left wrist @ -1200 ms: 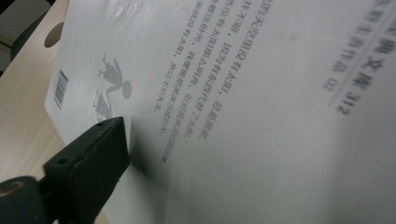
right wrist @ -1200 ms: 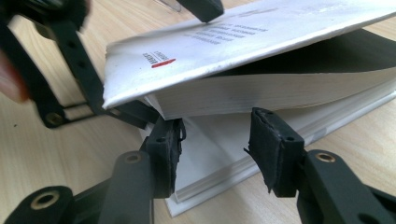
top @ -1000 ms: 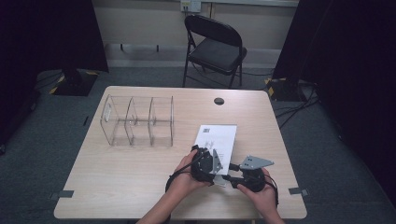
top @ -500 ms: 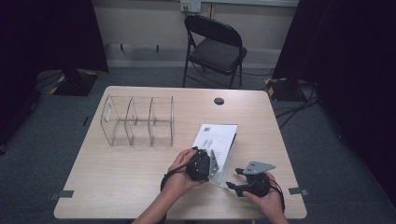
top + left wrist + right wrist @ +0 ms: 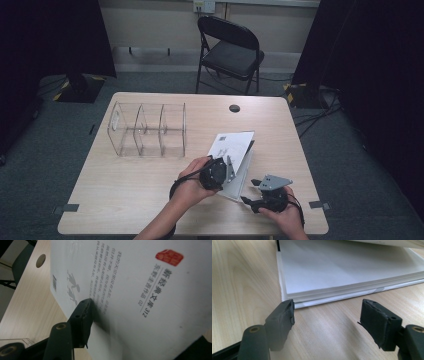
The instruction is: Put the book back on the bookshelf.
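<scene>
Even overhead light on your table [image 5: 150, 175], dark surrounds.
Your left gripper view: book cover [image 5: 150, 290] sharp mid-frame, blurred nr bottom edge; soft shadow beside the jaw.

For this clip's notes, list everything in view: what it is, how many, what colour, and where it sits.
White paperback book: one, table's near right, cover lifted.
Clear plastic three-compartment organiser: one, table's left half.
Light wooden table: one, round dark hole near far edge.
Black folding chair: one, beyond table.
Left hand-held gripper: black, shut on the cover.
Right hand-held gripper: black, open, beside the book's near edge.
</scene>
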A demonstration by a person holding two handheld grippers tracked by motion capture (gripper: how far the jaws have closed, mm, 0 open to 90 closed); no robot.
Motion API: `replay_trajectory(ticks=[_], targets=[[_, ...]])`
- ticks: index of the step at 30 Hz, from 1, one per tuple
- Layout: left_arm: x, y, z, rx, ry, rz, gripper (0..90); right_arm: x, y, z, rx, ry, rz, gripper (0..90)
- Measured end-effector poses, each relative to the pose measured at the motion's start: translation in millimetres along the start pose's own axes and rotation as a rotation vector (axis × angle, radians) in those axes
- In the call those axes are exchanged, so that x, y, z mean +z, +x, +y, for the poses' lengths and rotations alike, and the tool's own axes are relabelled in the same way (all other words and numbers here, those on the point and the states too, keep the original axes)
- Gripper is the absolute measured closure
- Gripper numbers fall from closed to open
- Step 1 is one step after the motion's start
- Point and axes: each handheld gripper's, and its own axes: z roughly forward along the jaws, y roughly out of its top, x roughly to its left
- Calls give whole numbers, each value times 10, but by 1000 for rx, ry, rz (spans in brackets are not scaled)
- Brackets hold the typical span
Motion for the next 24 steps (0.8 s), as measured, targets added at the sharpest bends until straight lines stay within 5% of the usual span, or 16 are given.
replay_trajectory(ticks=[9, 24], targets=[[-114, 144, 140, -37, 32, -29, 468, 14, -6, -29, -16, 23, -17, 264], [-136, 190, 256, -68, 67, -51, 473, 134, 27, 50, -72, 17, -72, 254]])
